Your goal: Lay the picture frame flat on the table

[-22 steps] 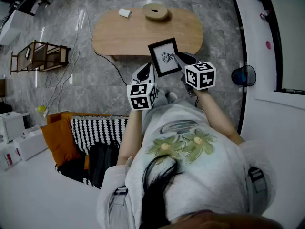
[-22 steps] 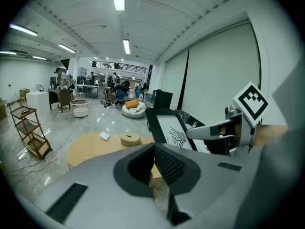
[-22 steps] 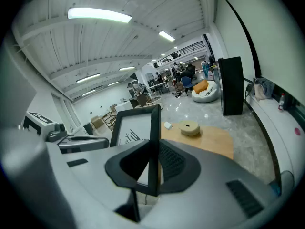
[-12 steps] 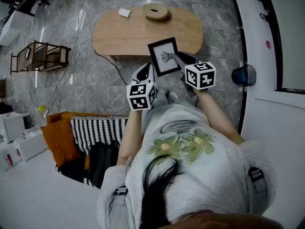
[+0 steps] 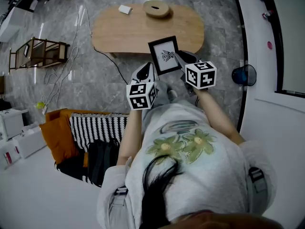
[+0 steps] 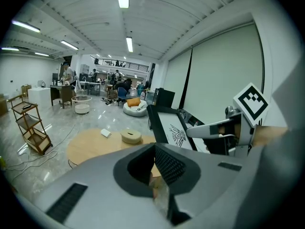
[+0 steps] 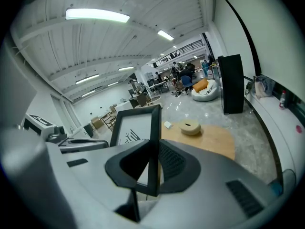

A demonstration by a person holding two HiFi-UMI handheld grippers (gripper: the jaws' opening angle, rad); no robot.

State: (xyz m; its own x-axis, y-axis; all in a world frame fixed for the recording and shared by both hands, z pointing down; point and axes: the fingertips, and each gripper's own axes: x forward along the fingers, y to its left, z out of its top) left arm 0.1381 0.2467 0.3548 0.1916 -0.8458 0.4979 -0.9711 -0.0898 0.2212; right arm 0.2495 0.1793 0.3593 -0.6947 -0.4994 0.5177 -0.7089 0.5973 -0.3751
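The picture frame [image 5: 164, 56], black with a white mat and a small dark drawing, hangs upright in the air in front of the person, above the floor and near the front edge of the oval wooden table [image 5: 119, 32]. My right gripper [image 5: 181, 59] is shut on the frame's right edge; in the right gripper view that edge [image 7: 153, 142] stands between the jaws of the right gripper [image 7: 153, 168]. My left gripper [image 5: 147, 72] is just left of and below the frame, not touching it. In the left gripper view the left gripper [image 6: 155, 162] is shut with nothing held, and the frame [image 6: 174, 133] is to its right.
On the table's far side lie a round wooden dish [image 5: 157, 8] and a small white box [image 5: 125, 9]. A wooden rack [image 5: 40, 55] and loose cables [image 5: 71, 56] are on the floor at left. A sofa with an orange cushion [image 5: 59, 137] is behind, and a dark fan [image 5: 244, 75] at right.
The table sits a little higher in the head view. The grippers and the frame keep the same pose.
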